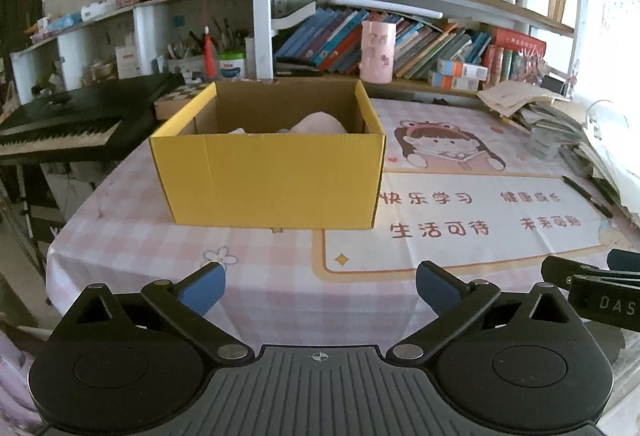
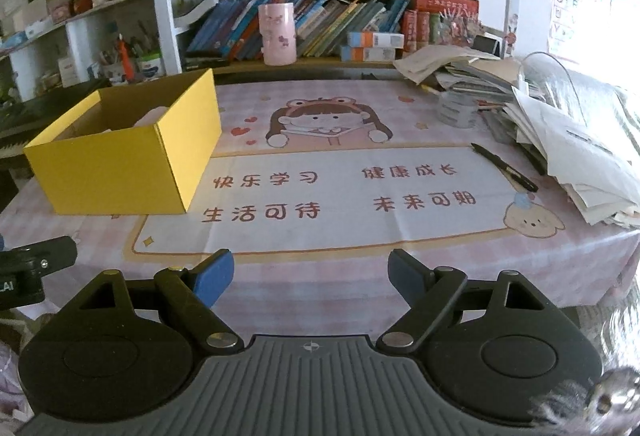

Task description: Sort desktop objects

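A yellow cardboard box (image 1: 272,180) stands open on the pink checked tablecloth (image 1: 280,276), with a pink soft object (image 1: 320,125) and something white inside. It also shows at the left in the right wrist view (image 2: 120,172). A black pen (image 2: 504,167) lies on the cloth at the right, also seen in the left wrist view (image 1: 586,196). My left gripper (image 1: 320,286) is open and empty, low over the cloth in front of the box. My right gripper (image 2: 310,276) is open and empty near the table's front edge.
A messy pile of papers and books (image 2: 560,124) covers the table's right side, with a tape roll (image 2: 456,110) beside it. A pink cup (image 2: 277,34) and bookshelves stand behind. A black keyboard (image 1: 60,124) sits left of the table.
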Demonstrator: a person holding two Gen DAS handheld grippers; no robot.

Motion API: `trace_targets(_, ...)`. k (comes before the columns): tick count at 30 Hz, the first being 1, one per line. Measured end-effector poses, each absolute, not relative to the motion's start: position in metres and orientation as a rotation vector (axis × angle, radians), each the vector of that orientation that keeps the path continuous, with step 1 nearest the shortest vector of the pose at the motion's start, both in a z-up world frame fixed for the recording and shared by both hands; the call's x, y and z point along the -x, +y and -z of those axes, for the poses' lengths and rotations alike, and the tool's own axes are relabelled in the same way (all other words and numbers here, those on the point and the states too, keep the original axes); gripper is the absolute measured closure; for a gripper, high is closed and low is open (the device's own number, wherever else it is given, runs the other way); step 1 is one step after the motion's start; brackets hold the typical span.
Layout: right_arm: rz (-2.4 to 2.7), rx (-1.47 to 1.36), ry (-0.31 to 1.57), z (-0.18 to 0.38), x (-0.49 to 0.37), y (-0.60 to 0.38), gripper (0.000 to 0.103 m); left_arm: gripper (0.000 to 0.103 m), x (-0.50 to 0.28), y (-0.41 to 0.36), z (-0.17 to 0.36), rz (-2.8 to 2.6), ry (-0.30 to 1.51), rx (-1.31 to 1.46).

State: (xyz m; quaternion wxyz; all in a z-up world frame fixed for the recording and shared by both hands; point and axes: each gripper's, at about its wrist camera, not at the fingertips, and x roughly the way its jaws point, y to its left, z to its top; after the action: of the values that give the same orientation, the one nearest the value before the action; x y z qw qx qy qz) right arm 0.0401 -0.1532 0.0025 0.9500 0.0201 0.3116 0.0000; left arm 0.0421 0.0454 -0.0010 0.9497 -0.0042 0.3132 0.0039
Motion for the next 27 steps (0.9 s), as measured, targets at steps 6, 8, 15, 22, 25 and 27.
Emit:
trace_targets(6,-0.017,-0.023,0.642,-0.002,-0.041,-0.148,0.017,0.0,-0.044,0.045,0.001,0.002,0.644,0.004)
trace_targets(8,-0.017,-0.02,0.646,-0.001,-0.042,-0.148,0.017,0.0,-0.045,0.045,0.002,0.0,0.652,0.006)
trace_targets(15,-0.013,-0.01,0.66,0.0,-0.045,-0.145,0.015,0.0,-0.048,0.05,0.004,-0.008,0.679,0.025)
trace_targets(22,-0.014,-0.006,0.666,0.002,-0.048,-0.143,0.015,0.0,-0.053,0.051,0.006,-0.011,0.699,0.009)
trace_targets(25,-0.016,0.0,0.673,0.003,-0.05,-0.14,0.015,0.0,-0.053,0.05,0.006,0.004,0.705,0.002)
trace_targets(27,-0.017,0.002,0.676,0.003,-0.052,-0.14,0.015,0.0,-0.054,0.051,0.007,0.014,0.704,0.0)
